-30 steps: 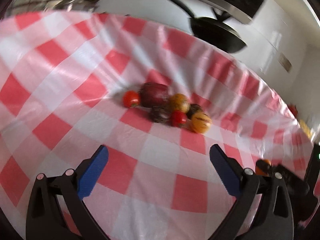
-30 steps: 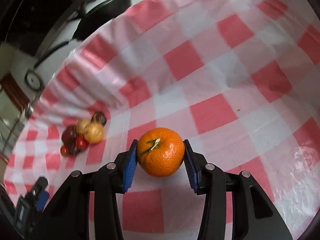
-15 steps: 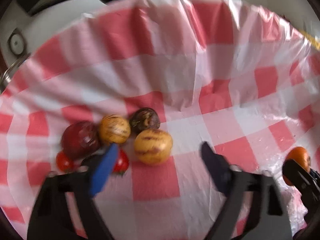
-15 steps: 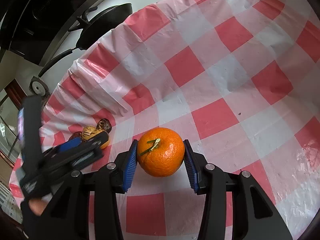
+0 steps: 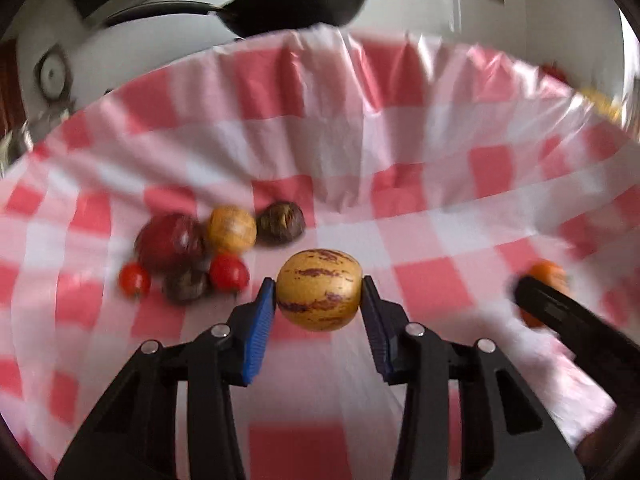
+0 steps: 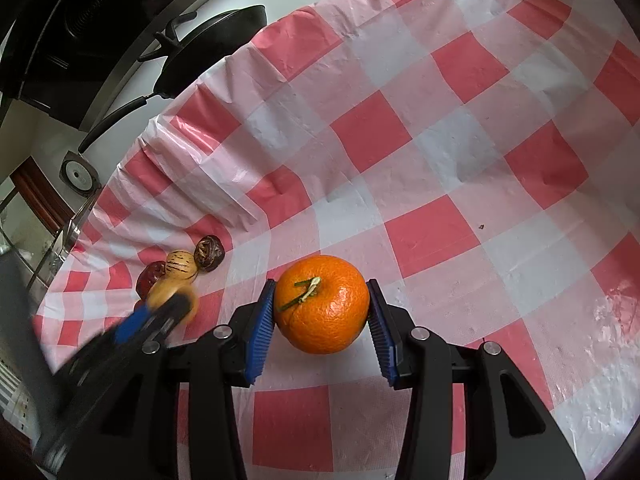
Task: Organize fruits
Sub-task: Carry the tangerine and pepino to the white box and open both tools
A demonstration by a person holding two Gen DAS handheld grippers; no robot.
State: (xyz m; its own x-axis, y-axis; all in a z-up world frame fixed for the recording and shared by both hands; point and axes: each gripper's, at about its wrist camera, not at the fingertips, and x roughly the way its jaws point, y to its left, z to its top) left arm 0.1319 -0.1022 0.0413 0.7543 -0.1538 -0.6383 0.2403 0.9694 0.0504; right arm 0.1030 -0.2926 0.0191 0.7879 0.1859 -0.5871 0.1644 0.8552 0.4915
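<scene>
On a red-and-white checked tablecloth [image 6: 452, 216], the right gripper [image 6: 321, 307] clamps an orange [image 6: 322, 305] between its blue pads, while the left gripper [image 5: 319, 297], its jaws just closed in, pinches a yellow purple-streaked fruit [image 5: 319, 295]. Only the left wrist view, smeared by motion, shows the whole fruit cluster [image 5: 212, 254] just beside that fruit, cherry tomatoes [image 5: 229, 272] included. In the right wrist view the blurred left gripper covers part of it; a black pan [image 6: 208, 52] sits beyond the cloth's edge.
</scene>
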